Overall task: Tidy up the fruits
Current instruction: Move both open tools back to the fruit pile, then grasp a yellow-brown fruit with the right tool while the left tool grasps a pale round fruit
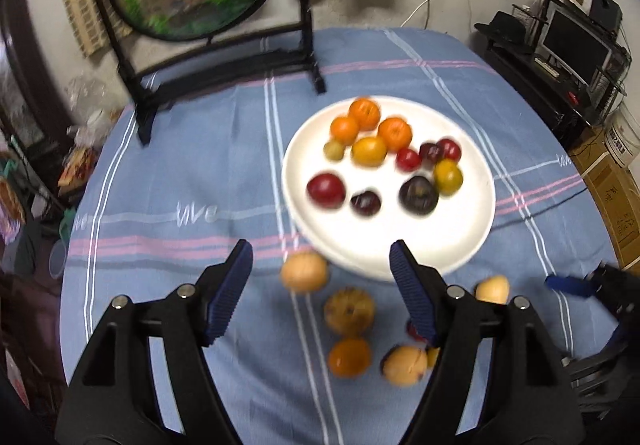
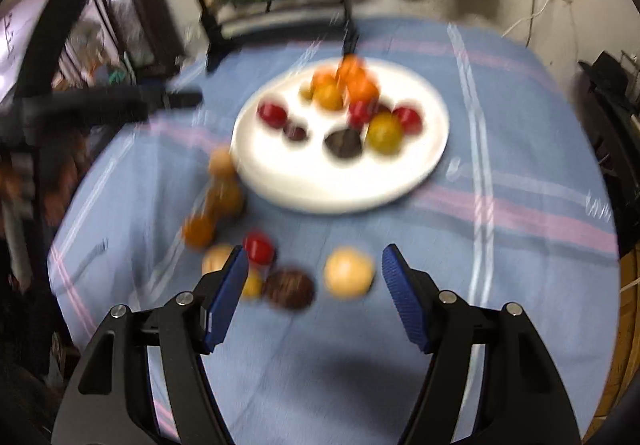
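Note:
A white plate [image 1: 452,245] on the blue cloth holds several fruits: oranges [image 1: 364,113], red ones [image 1: 326,190] and dark plums [image 1: 418,195]. Several loose fruits lie on the cloth in front of it: a tan one [image 1: 305,271], a brownish one [image 1: 349,311], an orange one [image 1: 349,357]. My left gripper [image 1: 322,277] is open and empty above them. My right gripper [image 2: 314,273] is open and empty over a pale fruit [image 2: 349,273] and a dark brown fruit [image 2: 290,288]; a red fruit [image 2: 259,248] lies beside. The plate [image 2: 340,189] shows blurred there.
A round painted screen on a black stand [image 1: 224,57] stands at the table's back left. The right gripper shows at the right edge of the left wrist view [image 1: 576,285]. Shelves with a monitor [image 1: 576,45] stand right; clutter lies beyond the left table edge.

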Available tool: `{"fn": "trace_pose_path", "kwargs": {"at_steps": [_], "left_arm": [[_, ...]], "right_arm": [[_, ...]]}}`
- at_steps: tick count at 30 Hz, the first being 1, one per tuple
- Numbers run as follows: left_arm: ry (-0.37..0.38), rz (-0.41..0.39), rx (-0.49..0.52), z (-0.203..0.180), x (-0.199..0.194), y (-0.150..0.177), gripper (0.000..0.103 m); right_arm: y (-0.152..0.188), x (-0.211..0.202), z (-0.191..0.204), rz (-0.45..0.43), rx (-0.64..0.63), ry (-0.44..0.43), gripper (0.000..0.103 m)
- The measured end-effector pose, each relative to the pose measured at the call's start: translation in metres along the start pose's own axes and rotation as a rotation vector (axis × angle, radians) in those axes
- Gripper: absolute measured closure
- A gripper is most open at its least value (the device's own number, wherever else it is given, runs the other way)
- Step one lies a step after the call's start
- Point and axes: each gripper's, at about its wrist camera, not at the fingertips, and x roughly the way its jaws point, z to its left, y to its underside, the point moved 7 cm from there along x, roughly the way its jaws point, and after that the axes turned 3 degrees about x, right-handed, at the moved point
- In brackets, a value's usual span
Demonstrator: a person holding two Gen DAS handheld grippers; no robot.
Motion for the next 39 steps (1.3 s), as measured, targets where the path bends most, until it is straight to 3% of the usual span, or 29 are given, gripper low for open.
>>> {"fn": "trace_pose_path", "kwargs": {"at_steps": [6, 13, 15, 17, 19, 20, 22, 26, 29, 33, 39], "left_arm": [[0.003, 0.065, -0.062, 0.017, -0.001, 0.04, 0.028], [-0.008, 0.11, -0.15, 0.041, -0.003, 0.073, 0.027], [-0.01, 0.12, -0.175, 0.047, -0.005, 0.081, 0.027], [-0.009, 0.128, -0.195, 0.051, -0.006, 0.087, 0.027], [-0.006, 0.133, -0.208, 0.052, -0.008, 0.092, 0.026], [-0.003, 0.134, -0.208, 0.051, -0.009, 0.094, 0.026], [0.002, 0.132, -0.202, 0.048, -0.011, 0.094, 0.026], [0.043, 0.117, -0.151, 0.025, -0.013, 0.088, 0.026], [0.107, 0.115, -0.046, -0.013, -0.012, 0.087, 0.026], [0.179, 0.138, 0.134, -0.073, 0.0, 0.096, 0.027], [0.148, 0.188, 0.217, -0.091, 0.037, 0.095, 0.029]], "right_arm": [[0.028, 0.028, 0.038, 0.069, -0.167, 0.001, 0.033], [0.015, 0.06, 0.073, 0.124, -0.371, -0.013, 0.045], [0.014, 0.072, 0.075, 0.143, -0.461, 0.048, 0.047], [0.012, 0.078, 0.078, 0.152, -0.528, 0.055, 0.049], [0.013, 0.079, 0.082, 0.176, -0.625, 0.079, 0.07], [0.016, 0.079, 0.083, 0.193, -0.653, 0.075, 0.075], [0.024, 0.073, 0.082, 0.216, -0.706, 0.064, 0.076], [0.024, 0.047, 0.068, 0.203, -0.576, 0.0, 0.076], [0.022, 0.029, 0.041, 0.174, -0.381, -0.042, 0.076], [0.031, 0.016, 0.015, 0.157, -0.247, -0.041, 0.076], [0.053, 0.003, 0.001, 0.156, -0.179, -0.032, 0.076]]}}
